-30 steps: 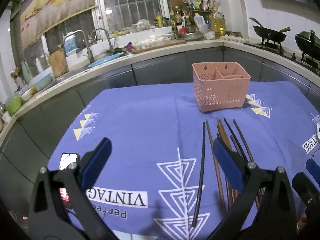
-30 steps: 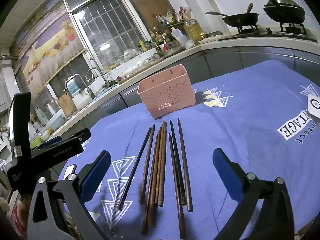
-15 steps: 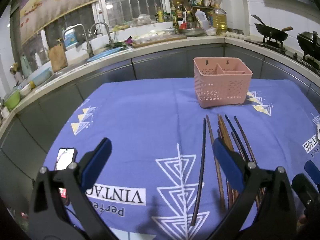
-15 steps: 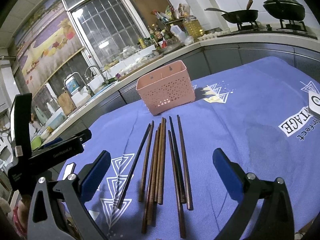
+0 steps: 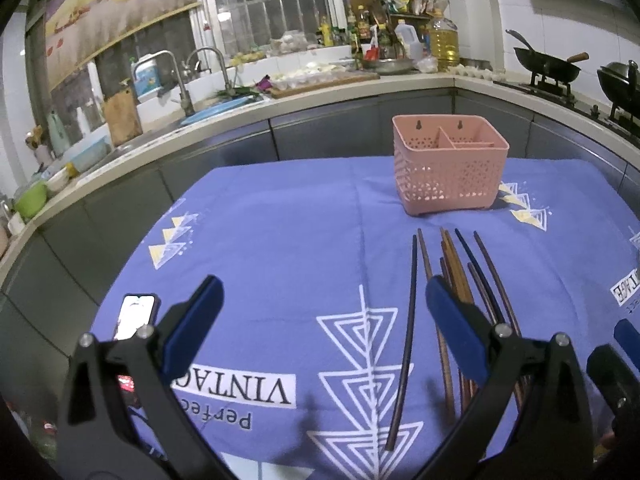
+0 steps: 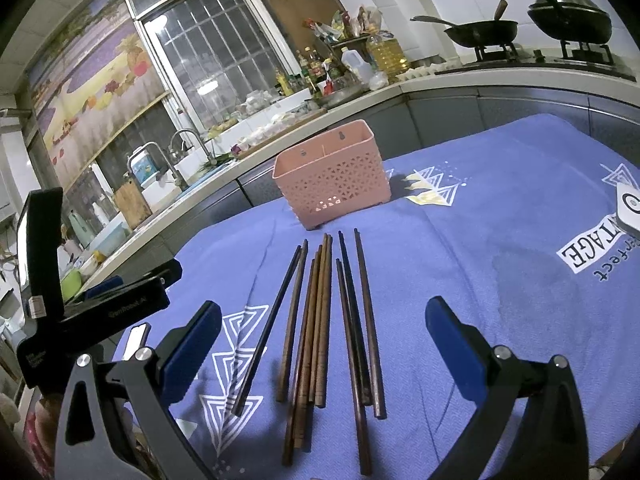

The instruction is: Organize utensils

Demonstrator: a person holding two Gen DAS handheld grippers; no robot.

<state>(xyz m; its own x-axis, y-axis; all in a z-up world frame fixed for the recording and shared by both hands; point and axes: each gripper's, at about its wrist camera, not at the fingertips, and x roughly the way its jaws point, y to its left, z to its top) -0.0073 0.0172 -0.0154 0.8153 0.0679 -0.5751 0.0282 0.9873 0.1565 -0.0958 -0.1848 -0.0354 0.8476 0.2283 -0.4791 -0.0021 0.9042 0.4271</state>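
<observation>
On the table (image 5: 280, 216), left wrist view: blue cloth w/ white triangle print covers it. Left hand-held gripper (image 5: 320, 328) sits at bottom centre of frame, fingers wide apart, nothing between them, hanging over the cloth. Pink basket (image 5: 450, 172) stands upright, upper right of centre, near the far edge of the cloth; 3 compartments visible from above, contents not visible. Chopsticks (image 5: 460, 280) lie flat in a loose row at centre right, tips pointing toward the basket, a gap between tips & basket. One dark chopstick (image 5: 406, 340) lies apart at the row's left side. The gripper's right finger (image 5: 456, 332) overlaps the brown ones in the frame; can't tell if touching. Phone (image 5: 134, 316) lies at lower left near the cloth edge. Right edge of frame shows part of another gripper, black w/ blue pad.

Right wrist view: right hand-held gripper (image 6: 320, 344) at bottom centre, fingers spread wide, holding nothing, the chopsticks (image 6: 320, 320) lying on the cloth between the fingers in frame. Approx. nine sticks, brown & dark, roughly parallel, near ends uneven. Basket (image 6: 332, 180) stands beyond their far tips, upper centre. Left gripper body fills the left edge. Sink & window upper left, pans on the stove (image 6: 532, 52) upper right.
</observation>
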